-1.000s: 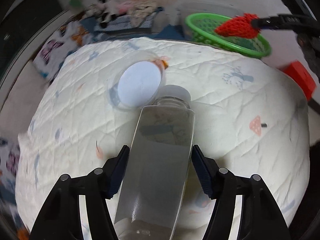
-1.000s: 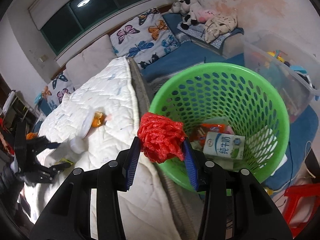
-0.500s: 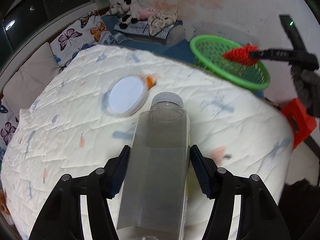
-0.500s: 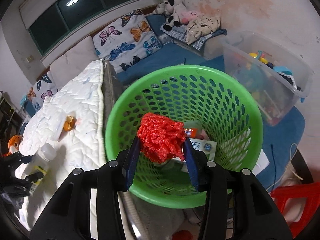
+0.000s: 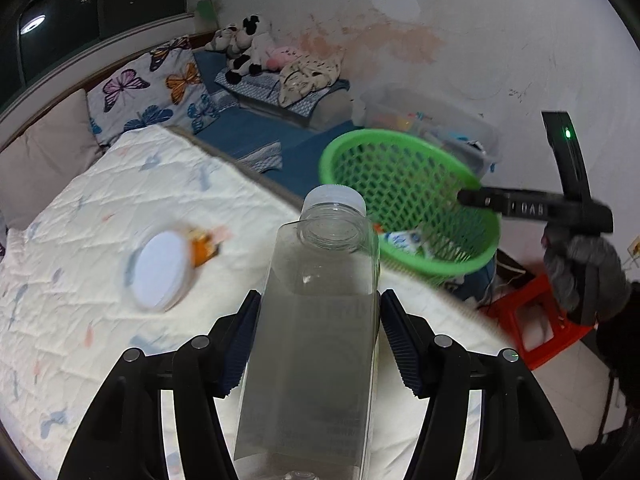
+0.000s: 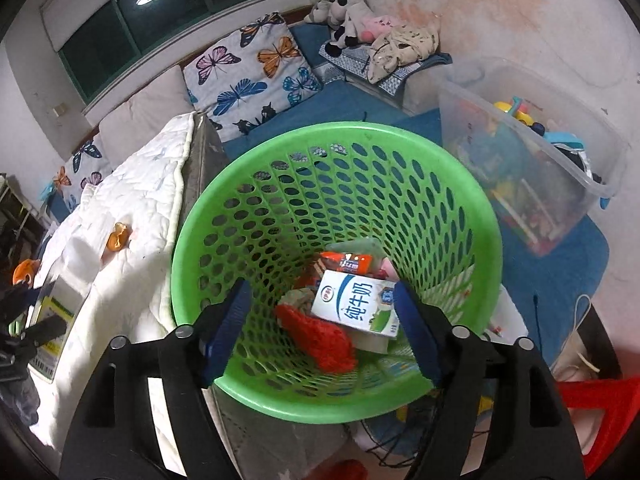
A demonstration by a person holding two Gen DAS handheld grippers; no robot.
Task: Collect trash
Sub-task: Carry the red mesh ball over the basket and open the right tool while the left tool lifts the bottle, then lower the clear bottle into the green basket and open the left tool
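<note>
Trash is already piling up in the green basket (image 6: 486, 216): a white milk carton (image 6: 354, 306), a red-orange wrapper (image 6: 346, 261) above it and a red mesh wad (image 6: 320, 338) at lower centre of the right wrist view, lying loose on the heap. The right hand-held gripper (image 6: 322, 326) hangs over the basket mouth; its jaws have just been opening and now stand wide with nothing between them, so that piece counts as dropped in.

The left hand-held gripper (image 5: 318, 338) is closed on a clear bottle (image 5: 320, 320) with a white cap, both blue pads pressed against its flat sides. In the left wrist view the bottle fills the lower centre, with the basket beyond it at upper right, so it is carried but not yet over the rim.

Left on the bed (image 5: 100, 208), at centre left of that view, are a round white lid (image 5: 160, 270) and a small orange scrap (image 5: 202, 244) just beside it, possibly peel, though blur makes that uncertain. By my reading, the job is well under way: bottle next, then those two.
</note>
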